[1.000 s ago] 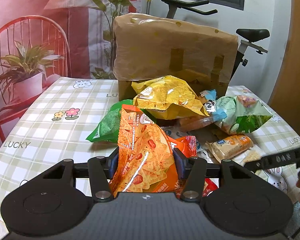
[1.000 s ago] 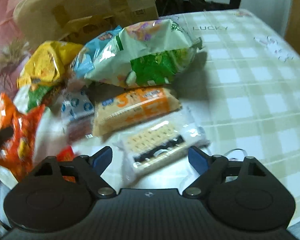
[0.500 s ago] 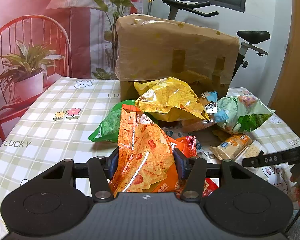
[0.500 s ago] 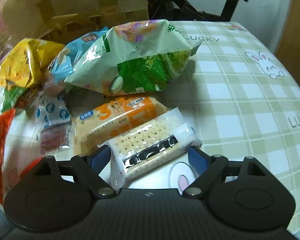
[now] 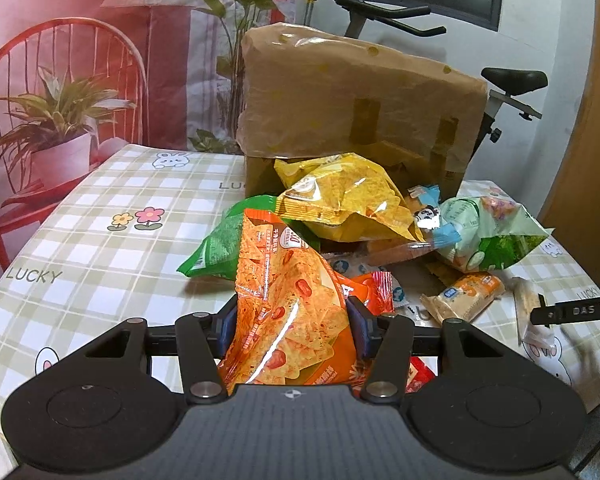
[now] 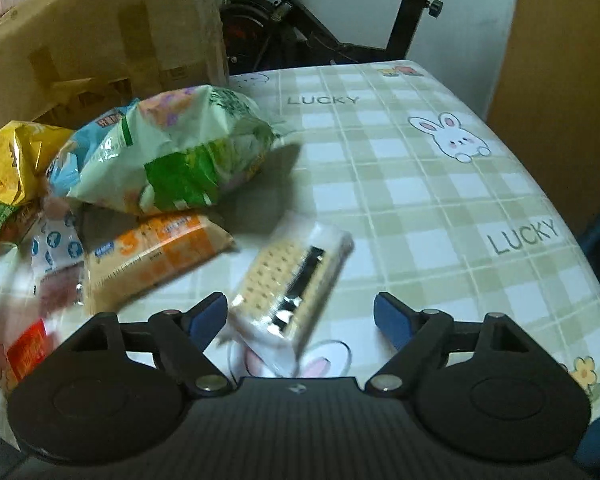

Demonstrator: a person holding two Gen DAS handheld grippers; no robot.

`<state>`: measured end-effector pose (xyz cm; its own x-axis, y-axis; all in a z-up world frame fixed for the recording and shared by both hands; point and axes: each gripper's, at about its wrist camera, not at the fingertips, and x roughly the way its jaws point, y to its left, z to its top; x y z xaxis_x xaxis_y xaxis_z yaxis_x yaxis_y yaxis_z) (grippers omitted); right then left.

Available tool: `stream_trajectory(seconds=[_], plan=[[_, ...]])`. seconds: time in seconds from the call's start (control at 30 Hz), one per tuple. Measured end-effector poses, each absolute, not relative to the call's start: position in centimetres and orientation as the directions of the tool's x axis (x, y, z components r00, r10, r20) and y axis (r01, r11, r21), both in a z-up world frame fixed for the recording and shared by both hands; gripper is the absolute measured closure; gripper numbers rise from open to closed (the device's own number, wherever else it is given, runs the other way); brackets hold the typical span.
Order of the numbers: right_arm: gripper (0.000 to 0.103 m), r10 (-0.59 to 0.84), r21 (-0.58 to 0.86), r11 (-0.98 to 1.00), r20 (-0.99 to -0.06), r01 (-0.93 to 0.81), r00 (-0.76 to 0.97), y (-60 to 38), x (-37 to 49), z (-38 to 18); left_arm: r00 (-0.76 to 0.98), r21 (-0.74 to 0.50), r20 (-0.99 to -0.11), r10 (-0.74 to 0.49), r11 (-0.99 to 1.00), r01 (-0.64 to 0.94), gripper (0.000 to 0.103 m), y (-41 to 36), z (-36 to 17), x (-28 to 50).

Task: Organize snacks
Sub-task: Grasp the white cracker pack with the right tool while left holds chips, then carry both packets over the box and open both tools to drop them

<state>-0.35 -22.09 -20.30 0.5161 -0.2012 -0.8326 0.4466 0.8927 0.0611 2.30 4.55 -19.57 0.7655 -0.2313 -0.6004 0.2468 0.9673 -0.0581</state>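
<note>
While the left tongs (image 5: 290,322) pinch the orange chip bag (image 5: 288,304) between both blue pads, the right tongs (image 6: 300,316) stand wide, their jaws having just closed a little, with the clear cracker pack (image 6: 292,284) lying tilted between them; it sits close to the left pad, whether touching I cannot tell, and well clear of the right one. Just left of that pack lies an orange biscuit packet (image 6: 152,256), and behind it a pale green bag (image 6: 176,156) rests against the heap. A yellow bag (image 5: 340,200) tops the pile, over a dark green bag (image 5: 216,248). To the right, the checked worktop (image 6: 440,184) runs bare to its rounded edge. The worktop is equally free on the left side of the pile. At the back stands a cardboard box (image 5: 356,100) wrapped in tan film, then an exercise bike (image 5: 512,84) and a red printed backdrop (image 5: 80,40).
</note>
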Motion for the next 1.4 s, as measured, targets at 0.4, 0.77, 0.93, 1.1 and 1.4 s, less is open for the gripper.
stream_trajectory(seconds=[0.4,0.77,0.93,1.1,1.4], plan=[[0.049,-0.159,0.039,0.944,-0.814,0.327,0.558,-20.3,1.5,-22.7,0.805,-0.007,-0.564,-0.184,0.976,0.219,0.047,4.6,-18.4,1.8],[0.045,-0.189,0.015,0.948,-0.78,0.318,0.597,-20.3,0.0,-23.5,0.824,0.025,-0.545,-0.153,0.98,0.199,0.047,4.2,-17.3,2.2],[0.053,-0.183,0.024,0.949,-0.771,0.315,0.61,-20.6,0.0,-23.5,0.84,0.034,-0.525,-0.134,0.983,0.178,0.047,4.5,-16.7,2.2],[0.054,-0.179,0.063,0.938,-0.754,0.341,0.632,-21.4,-0.7,-22.5,0.85,0.03,-0.513,-0.118,0.987,0.156,0.047,5.0,-15.8,2.8],[0.054,-0.242,0.08,0.919,-0.659,0.386,0.712,-23.5,-1.2,-17.8,0.892,0.023,-0.434,-0.125,0.988,0.15,0.047,4.8,-12.5,3.7]])
